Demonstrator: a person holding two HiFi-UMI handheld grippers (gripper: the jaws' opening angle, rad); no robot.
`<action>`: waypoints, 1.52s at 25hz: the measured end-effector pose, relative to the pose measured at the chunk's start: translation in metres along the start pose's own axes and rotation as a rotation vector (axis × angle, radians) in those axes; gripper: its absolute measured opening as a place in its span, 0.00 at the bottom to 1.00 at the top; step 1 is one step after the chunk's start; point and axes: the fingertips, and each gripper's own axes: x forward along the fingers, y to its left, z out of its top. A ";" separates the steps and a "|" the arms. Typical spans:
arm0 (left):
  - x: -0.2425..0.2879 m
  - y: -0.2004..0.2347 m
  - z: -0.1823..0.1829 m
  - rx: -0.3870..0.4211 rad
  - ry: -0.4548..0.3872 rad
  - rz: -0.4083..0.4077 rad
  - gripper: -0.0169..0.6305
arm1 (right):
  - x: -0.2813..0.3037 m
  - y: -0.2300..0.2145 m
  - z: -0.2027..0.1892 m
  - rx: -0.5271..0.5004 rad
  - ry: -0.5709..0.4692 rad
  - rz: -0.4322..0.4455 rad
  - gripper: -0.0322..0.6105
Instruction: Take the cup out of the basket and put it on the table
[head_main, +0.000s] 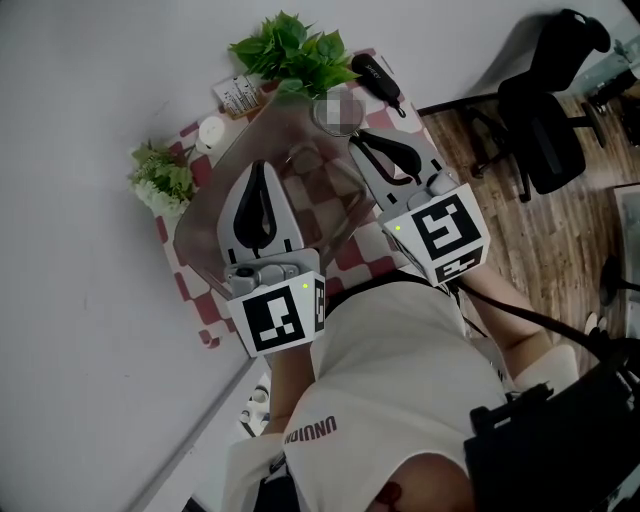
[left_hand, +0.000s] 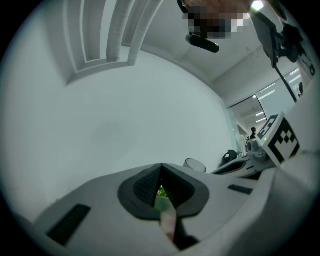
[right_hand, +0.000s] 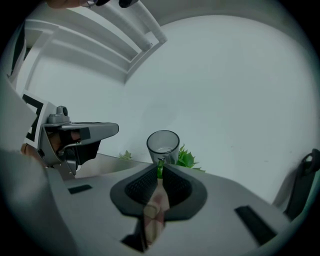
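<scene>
We hold both grippers nearly level over the clear plastic basket (head_main: 210, 200), one on each side wall. The left gripper (head_main: 258, 166) has its jaws drawn together on the thin see-through wall. The right gripper (head_main: 358, 140) pinches the opposite wall the same way. In each gripper view only a narrow slit shows between the dark ribbed pads (right_hand: 142, 187), and the clear wall fills it.

The small clear glass cup (right_hand: 163, 145) stands upright just ahead of the right gripper's jaw tips, and ahead and to the right of the left gripper. We cannot tell whether it sits in the basket's far corner or just past it.

Under both grippers lies a red-and-white checked cloth (head_main: 195, 290). It runs up to a plain white wall (head_main: 80, 150) ahead of the jaws. Past the cup, ahead of the right gripper, grows a leafy green plant (head_main: 290, 45). Left of the left gripper are a smaller green plant with pale blossoms (head_main: 160, 178) and a small white jar (head_main: 210, 130). Well to the right of the right gripper we see a wood-plank floor (head_main: 540, 240) and a black office chair (head_main: 545, 120).
</scene>
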 end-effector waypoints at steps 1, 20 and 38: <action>0.001 -0.002 0.000 0.000 0.001 -0.006 0.05 | -0.002 -0.003 -0.001 0.003 0.000 -0.008 0.12; 0.017 -0.034 -0.001 0.007 0.015 -0.085 0.05 | -0.028 -0.044 -0.027 0.037 0.044 -0.121 0.12; 0.011 -0.048 -0.003 0.043 0.034 -0.100 0.05 | -0.048 -0.072 -0.077 0.100 0.109 -0.210 0.12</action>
